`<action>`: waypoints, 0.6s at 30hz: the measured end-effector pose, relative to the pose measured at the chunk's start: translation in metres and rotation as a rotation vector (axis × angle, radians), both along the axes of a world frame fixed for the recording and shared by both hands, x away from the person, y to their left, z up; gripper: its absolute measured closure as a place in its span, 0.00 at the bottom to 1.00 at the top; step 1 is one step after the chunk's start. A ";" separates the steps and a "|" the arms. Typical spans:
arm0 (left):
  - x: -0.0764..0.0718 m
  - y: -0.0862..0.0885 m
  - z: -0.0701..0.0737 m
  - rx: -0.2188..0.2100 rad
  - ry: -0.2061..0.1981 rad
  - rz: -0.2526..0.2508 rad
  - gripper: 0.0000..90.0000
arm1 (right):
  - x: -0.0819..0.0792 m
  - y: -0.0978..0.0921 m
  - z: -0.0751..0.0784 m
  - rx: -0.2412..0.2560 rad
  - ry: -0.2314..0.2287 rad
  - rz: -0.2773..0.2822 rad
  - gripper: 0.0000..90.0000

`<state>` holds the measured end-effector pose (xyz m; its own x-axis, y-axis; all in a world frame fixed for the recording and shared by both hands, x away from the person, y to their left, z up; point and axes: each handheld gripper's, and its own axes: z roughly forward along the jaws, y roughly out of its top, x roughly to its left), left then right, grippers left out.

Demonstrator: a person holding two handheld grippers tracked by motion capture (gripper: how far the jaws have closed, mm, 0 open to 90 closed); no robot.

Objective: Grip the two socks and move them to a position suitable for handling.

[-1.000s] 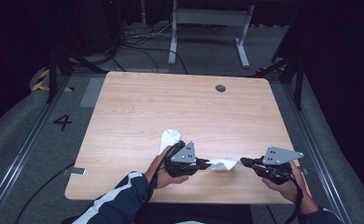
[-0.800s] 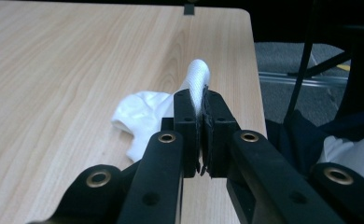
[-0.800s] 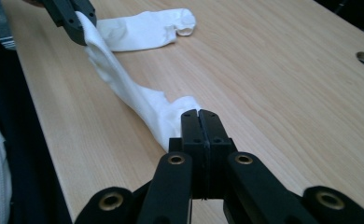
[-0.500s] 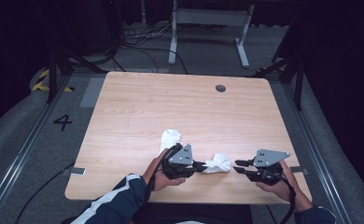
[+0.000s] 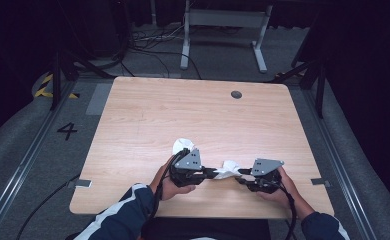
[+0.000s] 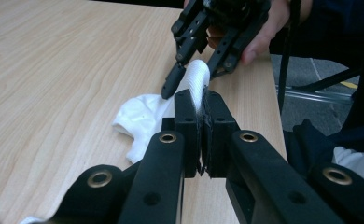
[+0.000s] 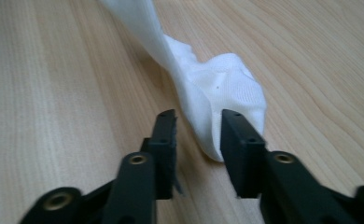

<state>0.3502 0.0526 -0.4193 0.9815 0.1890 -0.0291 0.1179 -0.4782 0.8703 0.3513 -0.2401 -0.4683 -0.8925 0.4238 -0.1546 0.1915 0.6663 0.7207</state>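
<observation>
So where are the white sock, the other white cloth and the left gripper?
white sock [image 7: 222, 88], right gripper view, its bunched end.
other white cloth [image 5: 182, 145], high view, its bare top.
left gripper [image 6: 199, 109], left gripper view, between its fingertips.

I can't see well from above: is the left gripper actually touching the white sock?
Touching. In the left gripper view, the left gripper has its jaws shut on a fold of the white sock.

The right gripper [image 5: 242, 173] has closed in toward nine o'clock, and the white sock [image 5: 228, 168] (earlier stretched flat) now bunches up between both grippers, nearer the left gripper [image 5: 212, 173].
</observation>
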 end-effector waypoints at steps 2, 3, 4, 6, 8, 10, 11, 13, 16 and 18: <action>0.000 0.001 0.001 -0.005 -0.002 0.002 0.96 | 0.001 0.000 0.000 -0.008 -0.007 0.007 0.97; 0.000 0.002 0.002 -0.005 -0.005 0.005 0.96 | 0.001 -0.003 0.002 0.008 -0.005 0.018 0.98; 0.000 0.003 0.003 -0.008 -0.011 0.011 0.96 | 0.000 -0.004 0.004 0.016 -0.004 0.014 0.99; 0.001 0.005 0.004 -0.020 -0.003 0.022 0.96 | -0.003 -0.010 0.013 0.031 0.002 0.015 0.99; -0.001 0.004 0.004 0.003 -0.010 0.023 0.94 | -0.011 -0.018 0.030 0.053 0.012 0.010 0.99; -0.002 0.003 0.004 0.012 -0.013 0.022 0.93 | -0.014 -0.020 0.035 0.055 0.020 0.014 0.99; -0.004 0.002 0.003 0.034 -0.027 0.020 0.91 | -0.019 -0.022 0.043 0.048 0.005 0.010 0.99; -0.007 0.001 0.002 0.070 -0.045 0.012 0.88 | -0.028 -0.026 0.057 0.047 0.002 0.004 0.99; -0.011 -0.004 -0.004 0.135 -0.073 0.002 0.84 | -0.036 -0.028 0.070 0.034 -0.014 -0.015 0.99; -0.014 -0.007 -0.008 0.170 -0.066 -0.001 0.79 | -0.038 -0.026 0.076 0.014 -0.012 -0.025 0.99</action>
<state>0.3357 0.0459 -0.4276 0.9805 0.1843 0.0677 0.0624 -0.6195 0.7825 0.3129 -0.2660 -0.3927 -0.8795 0.4482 -0.1596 0.1991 0.6514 0.7322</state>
